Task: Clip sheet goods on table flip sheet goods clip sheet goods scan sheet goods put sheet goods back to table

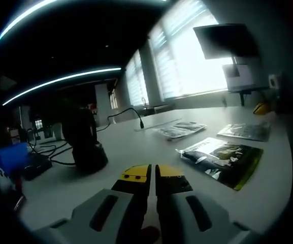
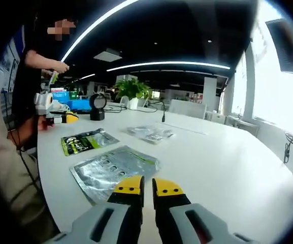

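Yellow-tipped jaws of the left gripper (image 1: pixel 152 175) sit pressed together with nothing between them, low over the white table (image 1: pixel 136 152), and just ahead to the right lies a dark sheet packet with a yellow-green edge (image 1: pixel 222 161), flat on the tabletop, with two more packets (image 1: pixel 181 129) (image 1: pixel 245 131) farther off toward the bright windows and a black scanner stand (image 1: pixel 85 140) to the left. Over in the right gripper view, the right gripper (image 2: pixel 148 192) is likewise clenched on nothing, its tips beside the near edge of a silvery sheet packet (image 2: pixel 115 170) lying flat; beyond it rest a green-bordered packet (image 2: pixel 88 141) and a clear one (image 2: pixel 150 133), while a person (image 2: pixel 27 91) stands at the table's left end.
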The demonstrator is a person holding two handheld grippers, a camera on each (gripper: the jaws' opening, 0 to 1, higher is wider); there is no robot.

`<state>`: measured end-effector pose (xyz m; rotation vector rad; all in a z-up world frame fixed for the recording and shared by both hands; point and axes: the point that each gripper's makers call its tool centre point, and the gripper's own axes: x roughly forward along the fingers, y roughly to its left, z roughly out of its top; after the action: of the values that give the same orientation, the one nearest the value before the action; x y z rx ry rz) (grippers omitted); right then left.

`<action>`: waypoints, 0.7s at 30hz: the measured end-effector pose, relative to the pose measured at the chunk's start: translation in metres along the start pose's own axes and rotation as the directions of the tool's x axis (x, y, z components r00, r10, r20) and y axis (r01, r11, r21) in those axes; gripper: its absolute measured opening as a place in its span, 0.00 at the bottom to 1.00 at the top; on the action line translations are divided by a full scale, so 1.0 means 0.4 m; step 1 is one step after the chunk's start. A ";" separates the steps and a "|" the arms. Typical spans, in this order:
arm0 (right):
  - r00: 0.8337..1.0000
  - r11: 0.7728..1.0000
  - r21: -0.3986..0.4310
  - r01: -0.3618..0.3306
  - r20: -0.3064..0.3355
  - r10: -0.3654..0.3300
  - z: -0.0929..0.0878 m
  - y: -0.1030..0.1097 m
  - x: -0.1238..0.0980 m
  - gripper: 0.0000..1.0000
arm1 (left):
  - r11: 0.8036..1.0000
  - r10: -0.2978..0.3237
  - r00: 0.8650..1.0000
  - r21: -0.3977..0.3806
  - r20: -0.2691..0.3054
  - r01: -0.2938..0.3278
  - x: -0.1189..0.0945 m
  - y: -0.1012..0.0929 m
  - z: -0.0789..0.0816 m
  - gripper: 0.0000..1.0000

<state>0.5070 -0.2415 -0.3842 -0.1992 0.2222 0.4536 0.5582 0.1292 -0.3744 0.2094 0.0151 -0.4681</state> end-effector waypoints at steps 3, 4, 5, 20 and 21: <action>1.000 1.000 -0.008 -0.001 -0.010 0.001 0.007 -0.001 0.005 0.06 | 1.000 0.000 1.000 0.001 0.002 0.000 0.000 -0.001 0.001 0.00; 1.000 1.000 -0.011 -0.002 -0.011 0.002 0.010 -0.001 0.007 0.06 | 1.000 0.000 1.000 0.002 0.002 0.000 0.000 0.000 0.001 0.00; 1.000 1.000 -0.016 -0.003 -0.015 0.003 0.014 -0.002 0.009 0.06 | 1.000 -0.001 1.000 0.003 0.003 0.001 0.001 0.001 0.000 0.00; 0.994 0.996 -0.076 -0.050 -0.106 0.042 0.046 -0.006 0.074 0.13 | 1.000 -0.005 1.000 0.008 -0.007 0.005 0.007 0.008 -0.012 0.00; 0.993 0.995 -0.080 -0.055 -0.111 0.046 0.048 -0.006 0.078 0.13 | 1.000 -0.005 1.000 0.008 -0.007 0.005 0.007 0.008 -0.012 0.00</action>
<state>0.5384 -0.2261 -0.3736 -0.3009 0.3165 0.5031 0.5623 0.1315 -0.3786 0.2193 0.0206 -0.4724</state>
